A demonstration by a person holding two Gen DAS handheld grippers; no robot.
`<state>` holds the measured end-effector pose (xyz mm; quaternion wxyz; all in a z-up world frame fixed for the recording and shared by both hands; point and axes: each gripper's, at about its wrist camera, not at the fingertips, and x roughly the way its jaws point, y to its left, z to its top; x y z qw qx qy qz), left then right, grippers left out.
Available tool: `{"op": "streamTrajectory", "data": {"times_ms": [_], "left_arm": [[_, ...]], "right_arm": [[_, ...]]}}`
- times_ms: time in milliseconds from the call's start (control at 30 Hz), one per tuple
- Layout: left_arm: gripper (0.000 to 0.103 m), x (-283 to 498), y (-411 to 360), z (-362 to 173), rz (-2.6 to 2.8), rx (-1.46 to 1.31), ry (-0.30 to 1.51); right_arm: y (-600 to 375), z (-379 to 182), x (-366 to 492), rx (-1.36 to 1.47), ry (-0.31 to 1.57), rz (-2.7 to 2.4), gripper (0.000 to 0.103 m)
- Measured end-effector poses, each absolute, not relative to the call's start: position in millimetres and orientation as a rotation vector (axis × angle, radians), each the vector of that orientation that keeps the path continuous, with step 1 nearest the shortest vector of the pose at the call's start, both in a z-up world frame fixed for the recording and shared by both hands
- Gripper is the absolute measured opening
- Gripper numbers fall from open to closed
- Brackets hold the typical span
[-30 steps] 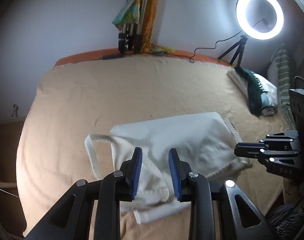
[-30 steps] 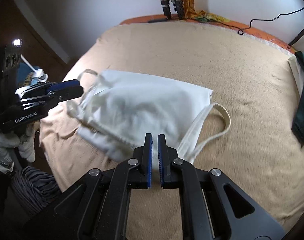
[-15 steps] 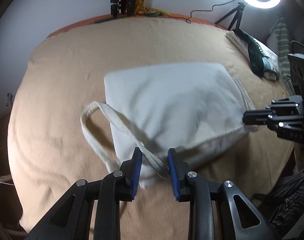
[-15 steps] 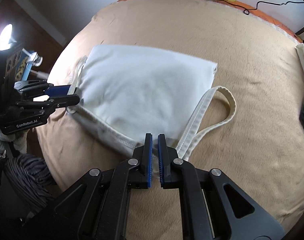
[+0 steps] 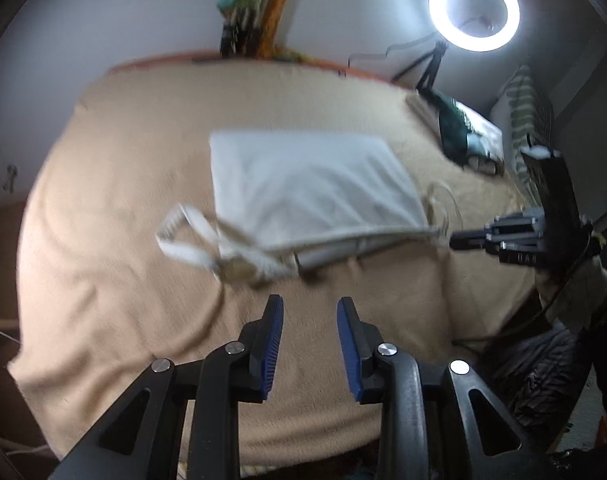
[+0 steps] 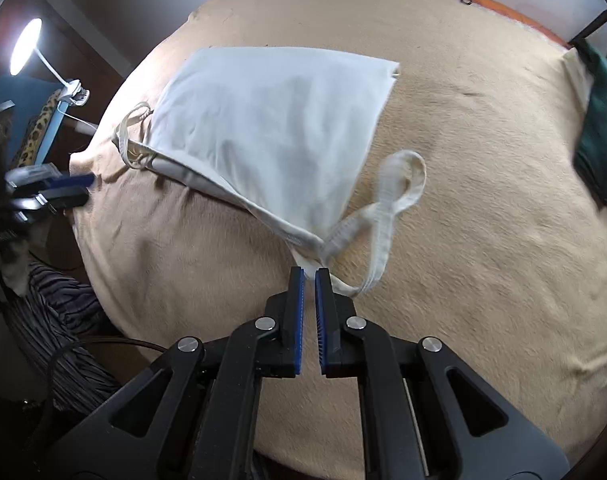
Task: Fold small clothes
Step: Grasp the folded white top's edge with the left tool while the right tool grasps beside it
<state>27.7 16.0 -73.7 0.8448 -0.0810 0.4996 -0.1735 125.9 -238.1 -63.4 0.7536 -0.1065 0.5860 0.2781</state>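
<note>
A white sleeveless top [image 5: 307, 188] with looped shoulder straps lies spread on the tan blanket [image 5: 123, 272]; it also shows in the right wrist view [image 6: 271, 128]. My left gripper [image 5: 309, 312] is open and empty, pulled back just short of the top's near edge and its strap [image 5: 191, 240]. My right gripper [image 6: 309, 276] is shut on the top's near corner beside a strap loop [image 6: 399, 184]. The right gripper also shows at the right of the left wrist view [image 5: 463, 238]. The left gripper shows at the left edge of the right wrist view [image 6: 63, 190].
A ring light [image 5: 473, 12] on a small tripod stands at the bed's far right. A dark green cloth [image 5: 455, 132] and a striped pillow [image 5: 527, 116] lie at the right. Tripod legs [image 5: 239, 40] stand at the far edge. A desk lamp [image 6: 27, 48] is left.
My left gripper let go of the top's near edge and drew back; that edge and strap dropped onto the blanket. My right gripper stayed shut on its corner as the top was pulled flatter.
</note>
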Motion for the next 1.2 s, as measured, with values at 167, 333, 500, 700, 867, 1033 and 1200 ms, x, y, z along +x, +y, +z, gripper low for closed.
{"op": "streamTrajectory", "data": {"times_ms": [167, 333, 500, 700, 867, 1033, 1200], "left_arm": [[0.03, 71, 27, -66, -0.297, -0.192, 0.991], [0.028, 102, 22, -105, -0.299, -0.165, 1.09], [0.028, 74, 10, -125, -0.33, -0.093, 1.136], [0.03, 44, 9, -125, -0.322, -0.024, 1.133], [0.041, 44, 34, -93, -0.323, -0.153, 1.035], [0.061, 73, 66, -88, -0.277, -0.371, 0.999], [0.064, 99, 83, -111, -0.287, -0.578, 1.024]], "right_arm": [[-238, -45, 144, -0.106, 1.184, 0.601, 0.046], [-233, -47, 159, -0.023, 1.158, 0.598, 0.046], [-225, -63, 157, -0.078, 1.183, 0.586, 0.046], [-231, -78, 151, -0.121, 1.244, 0.591, 0.046], [-243, -72, 145, -0.079, 1.26, 0.657, 0.046], [-267, -62, 164, 0.171, 1.225, 0.71, 0.061], [-278, -75, 184, 0.356, 1.219, 0.722, 0.061]]}}
